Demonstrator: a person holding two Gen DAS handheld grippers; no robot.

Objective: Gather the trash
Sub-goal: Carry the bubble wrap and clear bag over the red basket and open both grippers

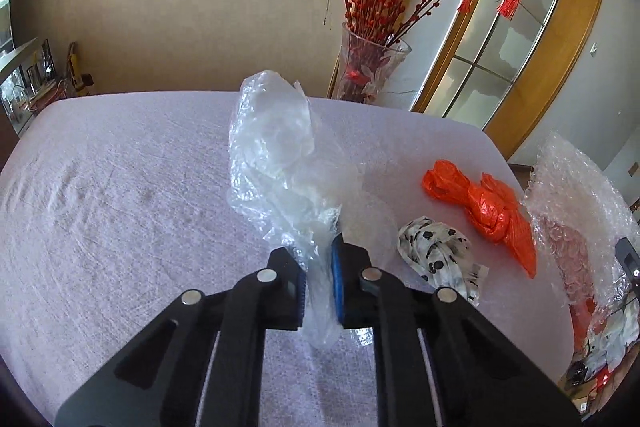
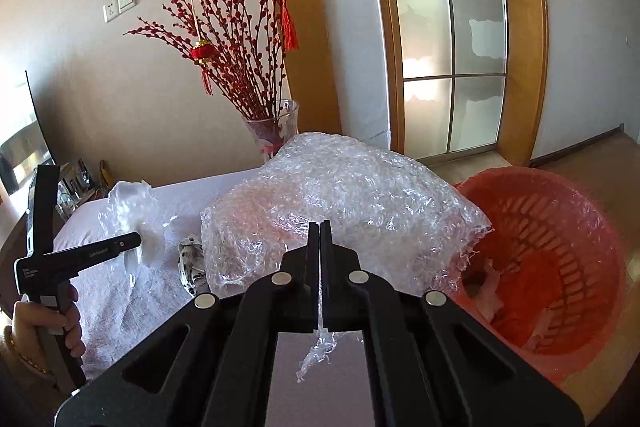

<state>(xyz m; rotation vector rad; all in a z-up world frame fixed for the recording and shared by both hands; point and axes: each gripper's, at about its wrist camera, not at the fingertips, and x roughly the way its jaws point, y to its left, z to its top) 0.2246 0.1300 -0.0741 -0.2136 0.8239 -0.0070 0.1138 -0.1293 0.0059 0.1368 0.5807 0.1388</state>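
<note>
Your right gripper (image 2: 320,259), fingers clenched on the bubble wrap (image 2: 340,203), sits just left of the orange basket (image 2: 560,247), while your left gripper (image 1: 318,267) grasps the clear plastic bag (image 1: 276,155) farther away over the counter (image 1: 120,187).

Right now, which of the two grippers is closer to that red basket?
Right. The right gripper, shut on bubble wrap, sits just beside the red basket. The left gripper, clamping a clear plastic bag, is farther off over the table.
</note>
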